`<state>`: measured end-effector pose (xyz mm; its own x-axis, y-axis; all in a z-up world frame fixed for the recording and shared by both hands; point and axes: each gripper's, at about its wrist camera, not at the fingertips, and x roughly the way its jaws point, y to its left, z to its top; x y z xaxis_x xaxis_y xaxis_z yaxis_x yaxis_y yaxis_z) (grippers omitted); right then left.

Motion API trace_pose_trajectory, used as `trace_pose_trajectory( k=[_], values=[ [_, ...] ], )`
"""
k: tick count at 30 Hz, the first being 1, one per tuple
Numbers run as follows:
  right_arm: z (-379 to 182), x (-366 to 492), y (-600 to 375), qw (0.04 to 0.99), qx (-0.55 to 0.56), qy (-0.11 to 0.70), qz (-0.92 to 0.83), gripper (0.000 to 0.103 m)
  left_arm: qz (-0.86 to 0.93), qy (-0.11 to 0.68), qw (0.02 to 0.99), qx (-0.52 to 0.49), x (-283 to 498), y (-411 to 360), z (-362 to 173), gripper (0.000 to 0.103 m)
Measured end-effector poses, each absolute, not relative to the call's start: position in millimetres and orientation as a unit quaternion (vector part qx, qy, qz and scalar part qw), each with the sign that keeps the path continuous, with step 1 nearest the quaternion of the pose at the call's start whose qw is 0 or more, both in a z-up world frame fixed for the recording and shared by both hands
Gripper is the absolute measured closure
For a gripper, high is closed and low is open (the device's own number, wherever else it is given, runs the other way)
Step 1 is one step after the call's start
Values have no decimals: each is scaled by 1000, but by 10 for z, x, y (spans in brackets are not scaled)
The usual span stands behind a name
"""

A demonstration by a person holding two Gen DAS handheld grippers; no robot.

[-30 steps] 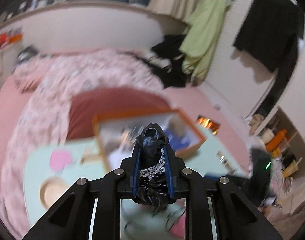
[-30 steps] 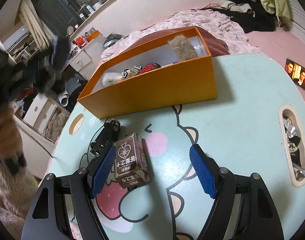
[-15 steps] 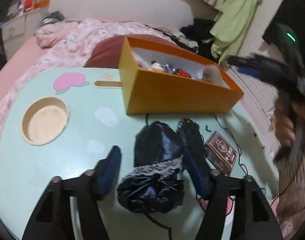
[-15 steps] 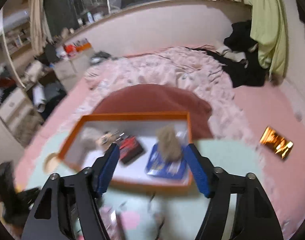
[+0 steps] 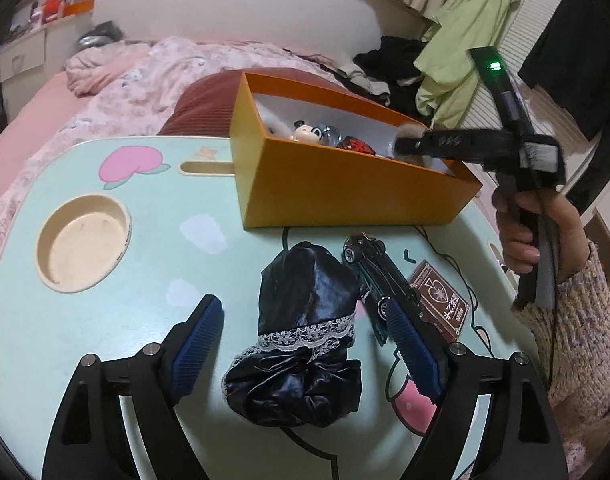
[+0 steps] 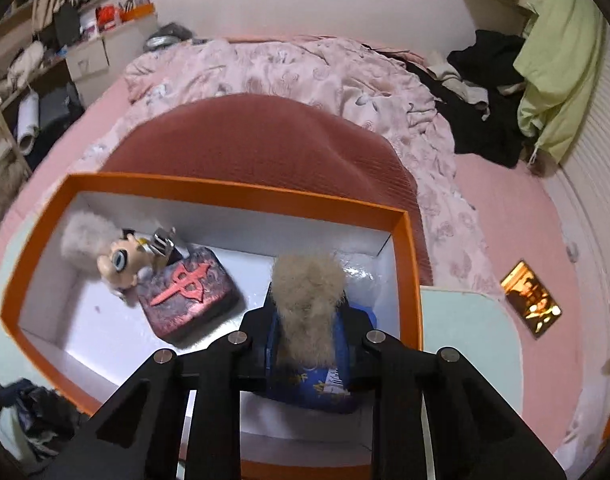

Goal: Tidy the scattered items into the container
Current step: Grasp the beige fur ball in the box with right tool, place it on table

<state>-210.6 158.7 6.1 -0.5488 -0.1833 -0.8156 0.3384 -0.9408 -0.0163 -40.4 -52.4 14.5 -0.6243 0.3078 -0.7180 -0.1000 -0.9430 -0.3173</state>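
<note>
My left gripper (image 5: 301, 304) hangs low over the mint table (image 5: 145, 280) with its jaws opening. A black satin pouch with lace trim (image 5: 301, 376) lies on the table between them, and neither pad touches it. A black toy car (image 5: 369, 264) lies against the right finger, and a brown card box (image 5: 437, 300) sits beyond it. My right gripper (image 6: 307, 312) is over the orange box (image 6: 233, 188), shut on a beige fur pompom (image 6: 305, 280). The left wrist view shows the right gripper (image 5: 401, 145) at the box's far end, held by a hand (image 5: 521, 232).
Inside the orange box (image 5: 345, 196) lie a big-eyed doll (image 6: 119, 264), a dark case with a red mark (image 6: 189, 292) and a blue pack (image 6: 317, 388). The table has a round cup recess (image 5: 83, 242). A bed with pink bedding lies behind.
The left gripper came down to the table and opened, leaving the pouch lying there. The right gripper left the card box, swung over the orange box and closed on the fur pompom.
</note>
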Motion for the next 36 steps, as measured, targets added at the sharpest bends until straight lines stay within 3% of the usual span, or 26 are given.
trace_pose_trajectory(
  k=[10, 21, 23, 25, 30, 36],
  values=[
    [677, -1415, 2028, 307, 389, -67, -866, 80, 893, -170, 115, -401, -381, -689, 152, 19],
    [19, -869, 2036, 318, 460, -81, -825, 77, 891, -183, 146, -388, -410, -785, 384, 19],
    [-111, -842, 2087, 316, 462, -100, -823, 70, 894, -179, 154, -380, -452, -807, 525, 19],
    [-216, -837, 2117, 316, 475, -117, -813, 43, 900, -161, 154, -376, -508, -803, 656, 19],
    [-174, -731, 2195, 282, 457, -81, -840, 31, 910, -89, 84, -397, -838, -719, 915, 19],
    [-261, -594, 2260, 250, 433, -34, -865, 21, 912, -16, 88, -401, -1237, -378, 1014, 19]
  ],
)
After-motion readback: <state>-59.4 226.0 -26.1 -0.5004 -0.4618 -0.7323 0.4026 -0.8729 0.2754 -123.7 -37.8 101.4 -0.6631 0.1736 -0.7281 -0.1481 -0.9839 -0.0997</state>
